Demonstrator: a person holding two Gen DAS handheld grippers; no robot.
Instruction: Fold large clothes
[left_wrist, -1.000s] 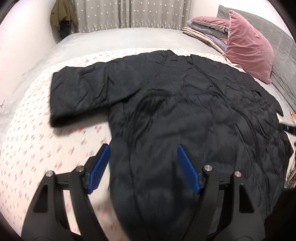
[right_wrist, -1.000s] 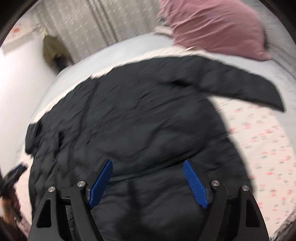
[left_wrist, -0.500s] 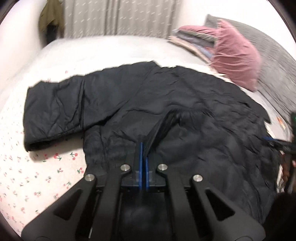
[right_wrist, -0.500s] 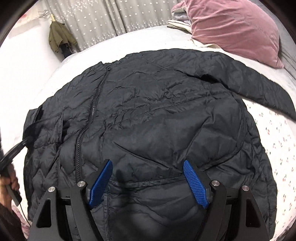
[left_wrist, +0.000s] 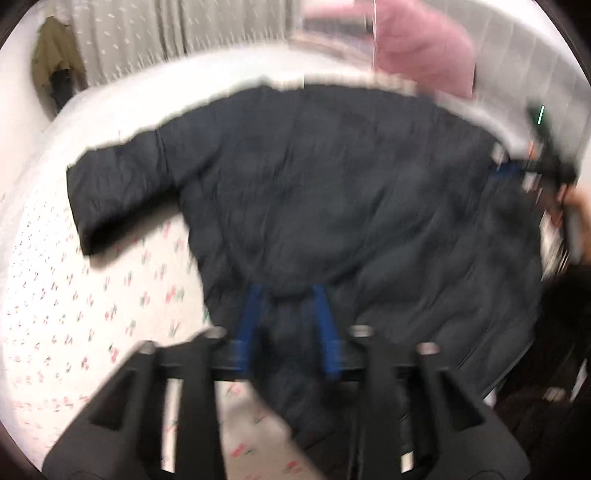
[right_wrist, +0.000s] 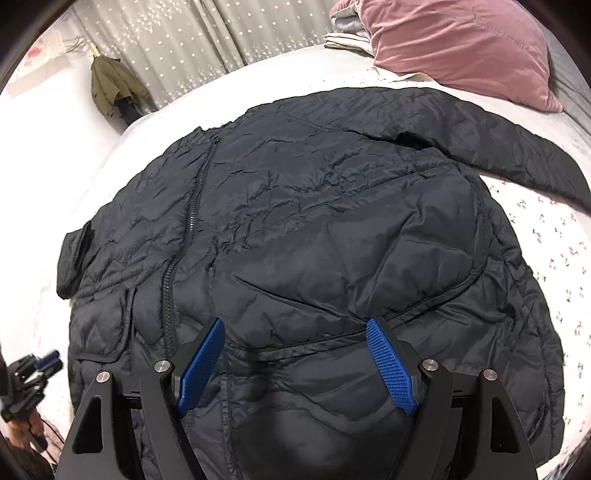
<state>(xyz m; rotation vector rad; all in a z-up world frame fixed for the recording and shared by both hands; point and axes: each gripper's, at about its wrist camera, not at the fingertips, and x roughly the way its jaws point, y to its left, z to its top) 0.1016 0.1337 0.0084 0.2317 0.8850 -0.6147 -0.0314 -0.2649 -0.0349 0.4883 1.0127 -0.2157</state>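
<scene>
A large black quilted jacket (right_wrist: 314, 229) lies spread on the bed, front up, zipper at the left, one sleeve (right_wrist: 509, 147) stretched to the right. The left wrist view is blurred; there the jacket (left_wrist: 332, 192) fills the middle, with its other sleeve (left_wrist: 118, 184) out to the left. My left gripper (left_wrist: 288, 295) has its blue fingers (left_wrist: 251, 317) partly apart over a bunch of fabric at the jacket's hem. My right gripper (right_wrist: 295, 328) is open, its pads above the jacket's lower part, holding nothing.
The bed has a white cherry-print sheet (right_wrist: 554, 240). A pink velvet pillow (right_wrist: 461, 40) and folded bedding (right_wrist: 343, 33) lie at the head. An olive garment (right_wrist: 110, 85) hangs by the curtain. The other gripper and hand show at the frame edges (left_wrist: 554, 173), (right_wrist: 29, 380).
My left gripper, shut on the hem half a second ago, now has its fingers partly apart and is moving fast. My right gripper stays open and has barely moved over the jacket.
</scene>
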